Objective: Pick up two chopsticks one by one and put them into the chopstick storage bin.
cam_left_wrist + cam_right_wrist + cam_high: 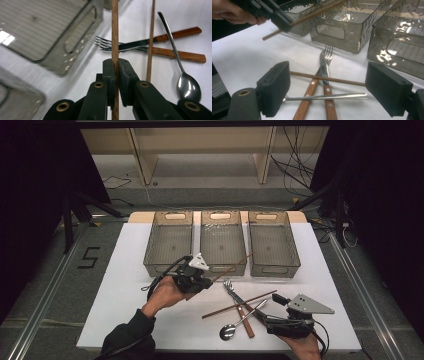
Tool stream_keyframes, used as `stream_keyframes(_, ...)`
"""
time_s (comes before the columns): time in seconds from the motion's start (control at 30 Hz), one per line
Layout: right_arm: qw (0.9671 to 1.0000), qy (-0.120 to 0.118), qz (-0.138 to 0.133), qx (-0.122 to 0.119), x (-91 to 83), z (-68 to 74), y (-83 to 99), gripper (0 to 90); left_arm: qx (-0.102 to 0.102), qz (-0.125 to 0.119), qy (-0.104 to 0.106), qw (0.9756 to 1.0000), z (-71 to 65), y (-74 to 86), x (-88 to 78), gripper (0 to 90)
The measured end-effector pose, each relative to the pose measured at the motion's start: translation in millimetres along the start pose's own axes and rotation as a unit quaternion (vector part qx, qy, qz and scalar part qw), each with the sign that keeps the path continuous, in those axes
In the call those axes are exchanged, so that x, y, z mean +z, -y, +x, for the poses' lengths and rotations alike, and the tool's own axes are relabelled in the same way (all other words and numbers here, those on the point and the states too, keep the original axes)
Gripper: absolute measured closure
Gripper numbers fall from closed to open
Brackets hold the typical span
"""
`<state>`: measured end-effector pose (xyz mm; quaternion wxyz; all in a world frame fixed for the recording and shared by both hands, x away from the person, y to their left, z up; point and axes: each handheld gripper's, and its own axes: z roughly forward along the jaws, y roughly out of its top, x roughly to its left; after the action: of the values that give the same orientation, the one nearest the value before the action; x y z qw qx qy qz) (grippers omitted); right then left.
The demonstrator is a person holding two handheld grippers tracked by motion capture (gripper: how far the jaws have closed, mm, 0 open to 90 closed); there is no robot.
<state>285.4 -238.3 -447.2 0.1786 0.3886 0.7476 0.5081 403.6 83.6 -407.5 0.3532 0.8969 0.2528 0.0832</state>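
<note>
Chopstick (115,30) between left hand-held gripper (117,75) jaws

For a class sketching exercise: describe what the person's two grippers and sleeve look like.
Both the left gripper and the right gripper are black, each topped by a grey three-cornered plate and trailing a black cable. Brass-coloured pivot rings mark the blocky, flat-padded jaws. The left arm wears a dark sleeve.

Dim surroundings frame a brightly lit white tabletop (130,270); glare spots glint on the trays (352,17) and spoon (188,87). The left gripper view's near edges look blurred, perhaps from motion.
</note>
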Motion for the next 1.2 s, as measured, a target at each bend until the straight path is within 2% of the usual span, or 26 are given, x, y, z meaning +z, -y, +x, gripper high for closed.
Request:
stream_keyframes(0.23, 1.0, 0.001, -0.001, 0.0, -0.3, -0.2, -0.1, 20.9, -0.036, -0.031, -0.03, 0.9984, 17.6, 2.2, -24.2, 84.0)
stream_keyframes(0.43, 1.0, 0.0, -0.001, 0.001, -0.3, 0.1, -0.1, 20.9, -0.067, -0.052, -0.055, 0.9949, 37.2, 6.3, -43.4, 84.0)
stream_keyframes(0.6, 1.0, 0.001, -0.001, 0.001, -0.3, -0.1, -0.2, 20.9, -0.092, -0.067, -0.081, 0.9902, 52.5, 9.7, -59.5, 84.0)
stream_keyframes(0.77, 1.0, 0.0, 0.0, 0.001, -0.3, 0.2, -0.2, 20.9, -0.124, -0.077, -0.104, 0.9838, 72.2, 14.9, -69.1, 84.0)
stream_keyframes(1.03, 1.0, 0.0, 0.0, 0.001, 0.0, 0.0, -0.3, 20.9, -0.138, -0.072, -0.134, 0.9787, 101.9, 15.7, -74.1, 84.1)
stream_keyframes(1.2, 1.0, -0.001, -0.001, 0.001, 0.3, -0.1, -0.1, 20.9, -0.15, -0.072, -0.152, 0.9743, 115.3, 17.2, -75.2, 84.0)
